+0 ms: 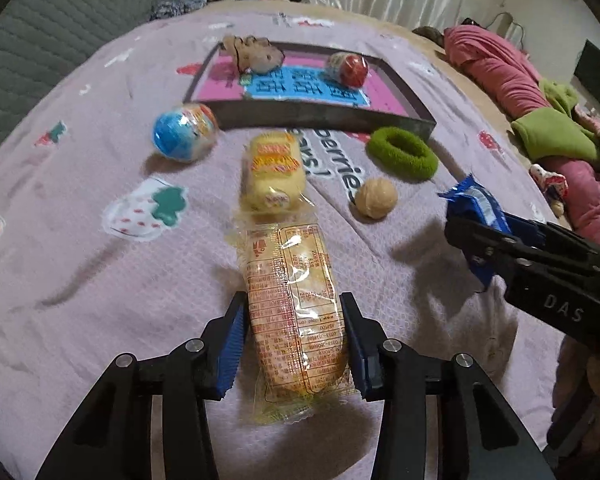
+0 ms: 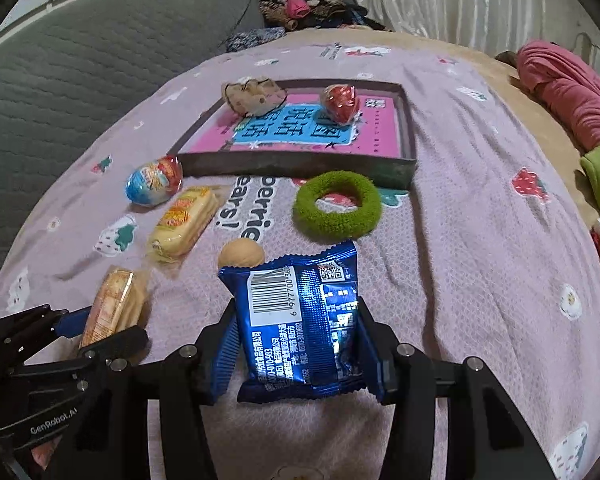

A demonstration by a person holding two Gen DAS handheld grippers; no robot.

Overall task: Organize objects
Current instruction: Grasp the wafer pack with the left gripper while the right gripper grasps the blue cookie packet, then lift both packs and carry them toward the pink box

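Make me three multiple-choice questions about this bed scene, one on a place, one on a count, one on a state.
1. Where is the green hair tie?
A. inside the tray
B. on the blanket in front of the tray
C. in a gripper

2. How many items lie in the tray?
A. two
B. four
C. none

3. What is the right gripper doing?
A. hanging open
B. gripping the blue snack packet
C. gripping a walnut

Answers: B, it lies outside the tray's near wall; A, a beige pouch and a red egg; B, fingers press the packet's sides.

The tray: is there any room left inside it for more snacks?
Yes. The tray is bare along its front and right side, below the red egg and the brown pouch at the back. In front of it is crowded: green ring, walnut, yellow cake.
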